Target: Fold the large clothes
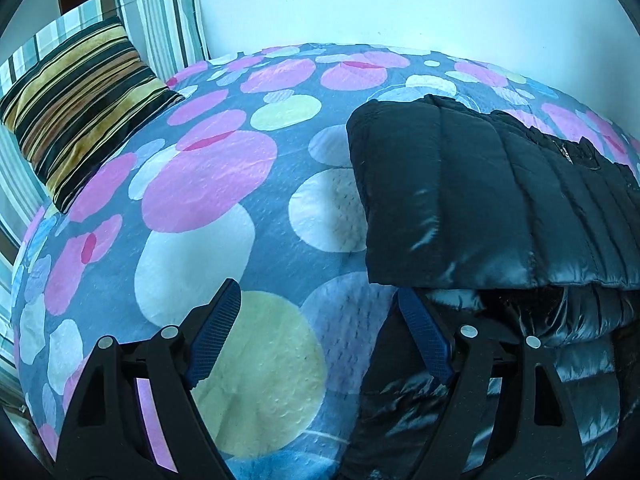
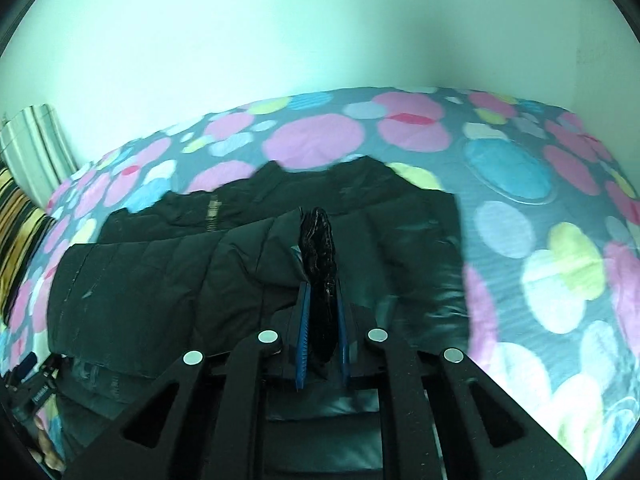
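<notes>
A bed [image 1: 224, 184] fills both views, covered in a grey-blue spread with pink, white, pale yellow and blue circles, set against a plain pale wall [image 1: 400, 4]. On the spread lies a black quilted puffer jacket [image 1: 500, 208], partly folded: one padded panel is turned over on top of the shinier layers beneath, and its near edge forms a thick, straight fold. From the right wrist the jacket [image 2: 160, 280] stretches across the middle of the bed, with its far edge ragged against the pink circles. At the head of the bed, upright striped cushions [image 1: 160, 16] lean on the wall, and a smaller pillow [image 1: 80, 108] with gold, brown and black stripes rests in front of them. The left gripper [image 1: 316, 332] is spread wide and holds nothing, one blue pad over the bare spread and the other at the jacket's near corner. The right gripper [image 2: 322, 324] is clenched on a raised bunch of the jacket's black fabric, which stands up between its blue pads.
</notes>
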The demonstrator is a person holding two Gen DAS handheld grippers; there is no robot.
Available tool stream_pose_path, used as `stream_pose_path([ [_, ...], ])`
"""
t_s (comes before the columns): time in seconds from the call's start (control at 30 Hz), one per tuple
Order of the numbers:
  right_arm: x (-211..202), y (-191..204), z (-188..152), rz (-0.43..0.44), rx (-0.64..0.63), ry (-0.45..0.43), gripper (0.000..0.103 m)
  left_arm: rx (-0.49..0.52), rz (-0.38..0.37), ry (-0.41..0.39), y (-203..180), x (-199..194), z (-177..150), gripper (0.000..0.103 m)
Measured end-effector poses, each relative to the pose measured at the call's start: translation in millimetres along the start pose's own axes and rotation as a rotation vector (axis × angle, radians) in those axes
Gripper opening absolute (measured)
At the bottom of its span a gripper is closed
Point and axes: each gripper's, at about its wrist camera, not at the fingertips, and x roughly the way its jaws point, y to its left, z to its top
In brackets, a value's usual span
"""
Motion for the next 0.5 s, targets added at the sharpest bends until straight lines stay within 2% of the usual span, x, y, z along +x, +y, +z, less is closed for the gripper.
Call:
stream_pose_path([
  [0.1, 14.6, -13.5, -10.0, -0.049, -0.002, 0.046, 0.012, 0.022, 0.040, 0.009, -8.5, 7.0, 2.6, 0.081],
  [0.27, 39.2, -20.6, -23.2, -0.062, -0.019, 0.099, 0.013, -0.009, 0.047, 0.071, -4.4, 25.4, 2.1, 0.083],
  [0.37, 45.5, -20.4, -25.9, -0.066, -0.024, 0.107, 0.013, -0.016, 0.080, 0.097, -2.0, 35.5, -0.6, 0.083],
  [0.43, 47.1, -20.5, -27.5, -0.068, -0.032, 0.109, 0.013, -0.051, 0.056, 0.123, 4.8, 42.4, -1.8, 0.083],
  [0.5, 47.5, -21.1, -28.4, -0.064, -0.030, 0.109, 0.013, -0.064, 0.041, 0.117, 9.6, 37.7, -0.4, 0.082],
])
